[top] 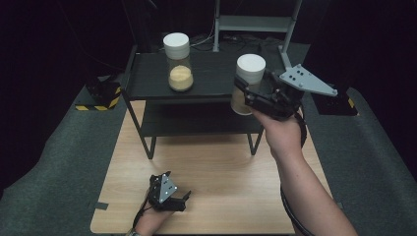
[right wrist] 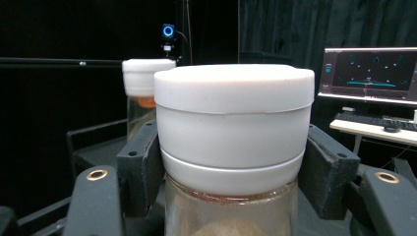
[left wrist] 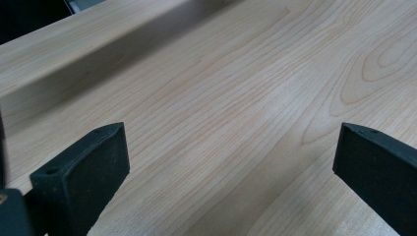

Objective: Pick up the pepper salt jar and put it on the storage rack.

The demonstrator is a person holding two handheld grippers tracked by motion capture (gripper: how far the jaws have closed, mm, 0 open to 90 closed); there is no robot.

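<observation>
Two clear jars with white lids and tan grains inside are in play. One jar [top: 177, 61] stands on the top of the black shelf [top: 206, 73], toward its left. My right gripper [top: 246, 91] is shut on the second jar [top: 248, 81] just under its lid, at the shelf's front right edge; whether it rests on the shelf is unclear. In the right gripper view the held jar [right wrist: 234, 132] sits between the jaws of my right gripper [right wrist: 231, 169], with the other jar [right wrist: 142, 93] behind it. My left gripper [top: 184, 196] rests open on the wooden table [top: 221, 167]; it [left wrist: 231, 157] holds nothing.
The black two-tier shelf stands at the table's far half, with a lower tier [top: 196, 120] beneath. A yellow-black striped block [top: 101, 96] lies on the grey floor to the left. A monitor [right wrist: 371, 73] and keyboard [right wrist: 378, 120] stand far off.
</observation>
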